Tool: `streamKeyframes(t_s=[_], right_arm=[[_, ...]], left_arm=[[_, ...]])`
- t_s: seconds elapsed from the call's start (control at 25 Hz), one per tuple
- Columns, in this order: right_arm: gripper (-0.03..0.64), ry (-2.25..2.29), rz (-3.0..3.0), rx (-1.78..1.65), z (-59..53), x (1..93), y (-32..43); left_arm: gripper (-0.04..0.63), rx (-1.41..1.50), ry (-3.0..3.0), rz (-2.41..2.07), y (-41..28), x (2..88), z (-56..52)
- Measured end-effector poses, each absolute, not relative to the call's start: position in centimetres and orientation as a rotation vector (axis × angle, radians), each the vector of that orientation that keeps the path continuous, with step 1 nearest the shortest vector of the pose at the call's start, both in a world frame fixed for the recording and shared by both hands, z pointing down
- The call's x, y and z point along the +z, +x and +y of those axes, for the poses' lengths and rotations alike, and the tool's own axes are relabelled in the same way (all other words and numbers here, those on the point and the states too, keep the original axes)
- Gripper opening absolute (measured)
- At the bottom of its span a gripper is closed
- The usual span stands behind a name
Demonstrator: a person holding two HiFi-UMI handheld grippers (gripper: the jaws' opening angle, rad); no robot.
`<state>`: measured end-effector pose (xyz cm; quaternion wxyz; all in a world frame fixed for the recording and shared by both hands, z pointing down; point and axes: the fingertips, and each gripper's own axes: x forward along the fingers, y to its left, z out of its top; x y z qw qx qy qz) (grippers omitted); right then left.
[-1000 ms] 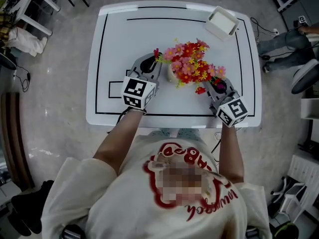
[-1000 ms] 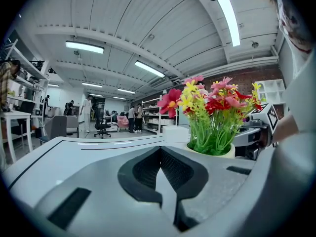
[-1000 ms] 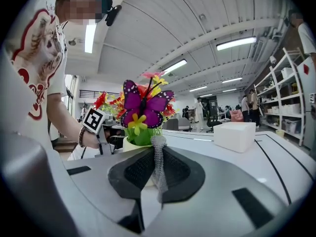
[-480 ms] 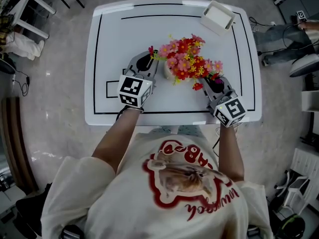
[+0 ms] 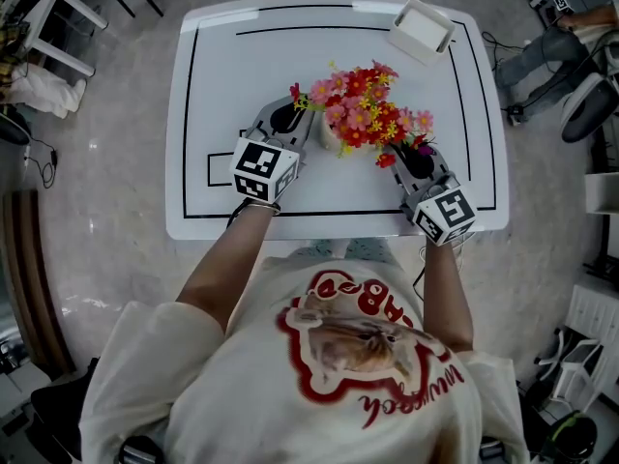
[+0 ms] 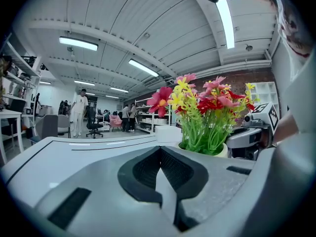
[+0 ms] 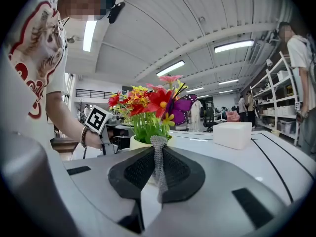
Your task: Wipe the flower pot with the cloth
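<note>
The cream flower pot [image 5: 331,138] with red, pink and yellow flowers [image 5: 366,114] stands in the middle of the white table [image 5: 232,75]. My left gripper [image 5: 290,112] lies just left of the pot, shut with nothing between its pads [image 6: 143,169]. My right gripper [image 5: 411,153] sits at the pot's right front, shut on a strip of grey knitted cloth [image 7: 158,152] that sticks up between the jaws. The pot [image 7: 138,143] stands a little beyond the right gripper [image 7: 159,159] and to the right of the left gripper [image 6: 159,154], the pot's rim [image 6: 224,151] showing under green stems.
A white rectangular box [image 5: 423,32] sits at the table's far right corner, also visible as the box [image 7: 232,134] in the right gripper view. A black line [image 5: 193,56] frames the tabletop. People, chairs and shelves stand around the room beyond the table.
The head camera has shifted slightly. Both grippers keep their places on either side of the pot, the right one still clamped on the cloth.
</note>
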<state>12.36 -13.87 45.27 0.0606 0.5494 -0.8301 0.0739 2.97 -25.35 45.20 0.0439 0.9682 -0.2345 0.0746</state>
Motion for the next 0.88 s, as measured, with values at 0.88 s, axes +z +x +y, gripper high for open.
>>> streamKeyframes(t_s=[0.88], right_arm=[[0.035, 1.647, -2.515, 0.227, -12.8, 45.2, 10.7]], left_arm=[[0.003, 0.223, 2.979, -0.654, 3.4, 45.1, -24.5]])
